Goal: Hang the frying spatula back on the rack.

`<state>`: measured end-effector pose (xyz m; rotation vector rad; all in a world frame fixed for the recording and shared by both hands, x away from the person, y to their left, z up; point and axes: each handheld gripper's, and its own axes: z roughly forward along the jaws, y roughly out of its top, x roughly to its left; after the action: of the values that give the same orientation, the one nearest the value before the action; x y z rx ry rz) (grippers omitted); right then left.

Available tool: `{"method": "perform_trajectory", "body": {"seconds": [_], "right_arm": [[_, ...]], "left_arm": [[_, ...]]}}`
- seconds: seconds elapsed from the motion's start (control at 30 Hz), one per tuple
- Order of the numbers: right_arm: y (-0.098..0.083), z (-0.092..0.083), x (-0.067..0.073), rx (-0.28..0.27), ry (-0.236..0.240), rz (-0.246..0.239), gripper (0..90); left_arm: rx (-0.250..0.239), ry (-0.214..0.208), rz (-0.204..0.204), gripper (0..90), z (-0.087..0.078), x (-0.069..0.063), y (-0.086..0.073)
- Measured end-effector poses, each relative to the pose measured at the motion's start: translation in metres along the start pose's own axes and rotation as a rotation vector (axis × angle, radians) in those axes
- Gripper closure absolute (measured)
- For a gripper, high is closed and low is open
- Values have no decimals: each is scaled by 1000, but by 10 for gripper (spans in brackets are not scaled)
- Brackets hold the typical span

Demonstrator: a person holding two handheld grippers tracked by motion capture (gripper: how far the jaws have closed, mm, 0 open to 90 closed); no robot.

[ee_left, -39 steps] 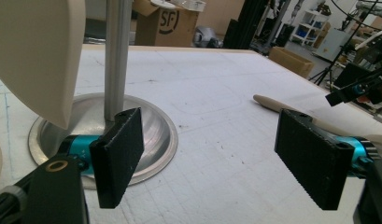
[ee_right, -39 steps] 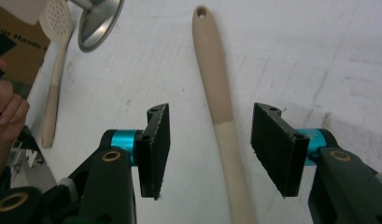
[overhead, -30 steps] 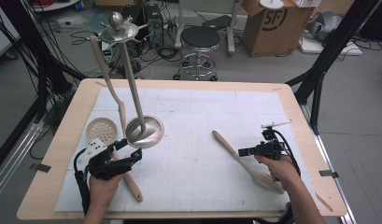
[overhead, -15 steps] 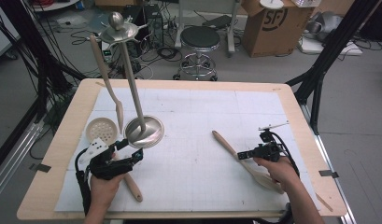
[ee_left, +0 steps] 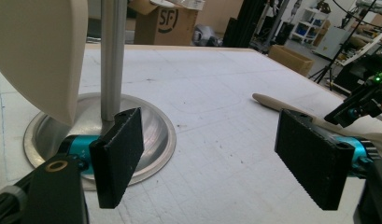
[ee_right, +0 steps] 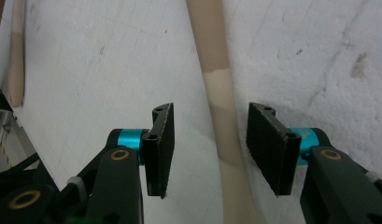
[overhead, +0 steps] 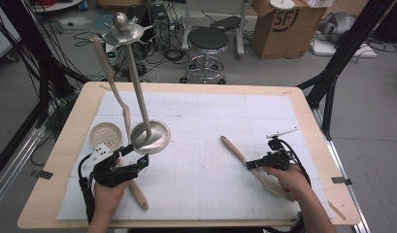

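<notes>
1. Utensil stand: my landmark. A round metal base dish on the white mat, with an upright pole rising to a small top plate. The dish holds no loose items that I can see; only the pole stands in it.

2. Beige slotted spatula: hangs from the top of the stand, its long handle running down beside the pole. Its blade shows large at the upper left of the left gripper view, just above the base dish.

3. Perforated round disc: lies flat just left of the stand's base.

4. Wooden spoon: lies flat on the mat, well to the right of the stand, handle end pointing back toward it.

5. Second wooden handle: lies on the mat just in front of the stand.

6. Left gripper: I hold it just in front of the stand's base, jaws wide apart, nothing between the pads.

7. Right gripper: I hold it over the wooden spoon, far right of the stand. Its jaws straddle the spoon's handle with clear gaps on both sides; they have just been closing a little, not yet touching.
</notes>
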<state>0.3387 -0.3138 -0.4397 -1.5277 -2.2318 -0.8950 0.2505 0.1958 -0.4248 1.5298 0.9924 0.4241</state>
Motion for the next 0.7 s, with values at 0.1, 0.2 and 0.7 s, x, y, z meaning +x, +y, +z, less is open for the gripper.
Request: {"method": "perform_trajectory", "body": {"seconds": [0.1,0.2,0.7], "right_arm": [[-1,2,1,4,-2,-7,538],[-2,3,2,0,-4,-17,541],[-10,10,15,-59,-154,-164,695]], "left_arm": [[0,1,1,245,0,0,0],[-1,0,0,245,0,0,0],[13,4,12,244,2,-3,-1]]}}
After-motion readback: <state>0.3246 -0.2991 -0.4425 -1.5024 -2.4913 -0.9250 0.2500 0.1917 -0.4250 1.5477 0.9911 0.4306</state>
